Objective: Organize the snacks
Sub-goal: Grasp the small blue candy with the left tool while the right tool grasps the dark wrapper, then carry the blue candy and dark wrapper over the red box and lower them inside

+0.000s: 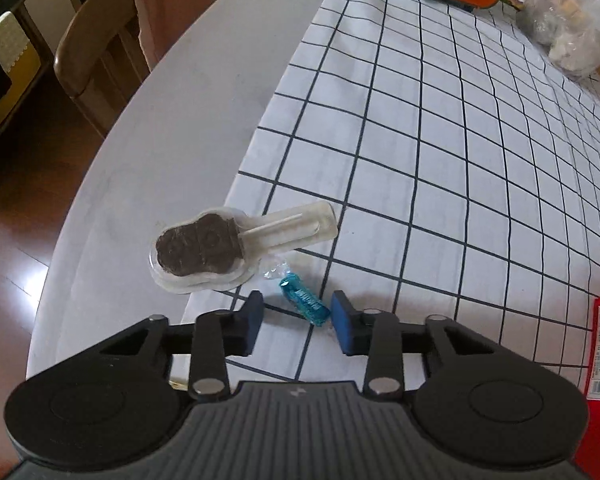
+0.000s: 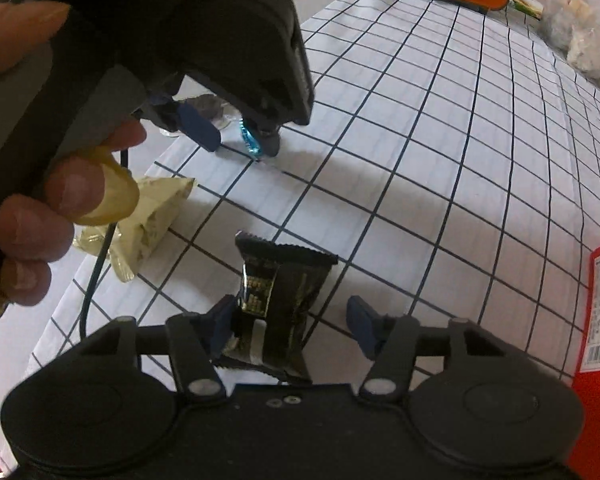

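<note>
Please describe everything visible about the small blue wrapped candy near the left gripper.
The blue candy is a small, oblong sweet in shiny turquoise foil with a clear twisted end. It lies flat on the checked tablecloth, just beside the packaged chocolate lollipop. It sits between the fingers of the left gripper, nearer one pad; whether that pad touches it is unclear. The other pad stands clear.

A wooden chair [image 1: 96,52] (pink cloth [image 1: 172,8] draped over it) stands beside the grid-checked tablecloth [image 1: 440,160].

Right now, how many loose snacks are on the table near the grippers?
4: chocolate lollipop at the cloth's edge, blue candy between the left gripper fingers, black packet between the right gripper fingers, yellowish packet beside it. Others may be hidden.
</note>
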Available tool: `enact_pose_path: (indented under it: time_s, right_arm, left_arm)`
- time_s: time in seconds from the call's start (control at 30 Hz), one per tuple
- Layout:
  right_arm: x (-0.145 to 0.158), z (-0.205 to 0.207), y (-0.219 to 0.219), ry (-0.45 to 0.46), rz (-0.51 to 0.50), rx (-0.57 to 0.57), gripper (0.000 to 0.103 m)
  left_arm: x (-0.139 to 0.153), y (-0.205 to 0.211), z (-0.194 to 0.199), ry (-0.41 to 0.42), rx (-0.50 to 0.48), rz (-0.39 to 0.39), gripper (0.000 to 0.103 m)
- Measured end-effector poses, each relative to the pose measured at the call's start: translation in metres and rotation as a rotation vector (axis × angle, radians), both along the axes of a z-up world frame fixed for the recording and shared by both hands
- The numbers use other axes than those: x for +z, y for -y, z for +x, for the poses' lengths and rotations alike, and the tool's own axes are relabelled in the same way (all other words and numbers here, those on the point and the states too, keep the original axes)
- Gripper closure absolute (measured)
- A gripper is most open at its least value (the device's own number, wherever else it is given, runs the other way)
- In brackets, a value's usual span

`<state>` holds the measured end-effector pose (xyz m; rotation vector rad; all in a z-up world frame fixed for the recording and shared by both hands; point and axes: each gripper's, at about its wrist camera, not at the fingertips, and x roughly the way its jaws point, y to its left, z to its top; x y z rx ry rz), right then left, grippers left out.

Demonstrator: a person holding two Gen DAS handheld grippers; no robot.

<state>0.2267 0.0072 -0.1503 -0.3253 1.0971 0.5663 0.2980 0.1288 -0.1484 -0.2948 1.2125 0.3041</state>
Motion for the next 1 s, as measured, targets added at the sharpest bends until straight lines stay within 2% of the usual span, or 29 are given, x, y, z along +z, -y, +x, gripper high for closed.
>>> enact_pose_path:
  time_s: [0.27, 0.63, 1.0]
  right_arm:
    - [-0.001, -0.005, 0.000, 0.043, -0.011, 0.003, 0.068]
    - [0.003, -0.005, 0.031, 0.019, 0.058, -0.080, 0.072]
    - [0.040, -0.017, 0.069, 0.030, 0.131, -0.149, 0.072]
  left_arm:
    - [-0.002, -0.007, -0.005, 0.014, 0.015, -0.010, 0.092]
    - [0.002, -0.012, -0.018, 0.042, 0.030, -0.050, 0.092]
    - [0.034, 0.000, -0.042, 0.089, -0.010, -0.084, 0.092]
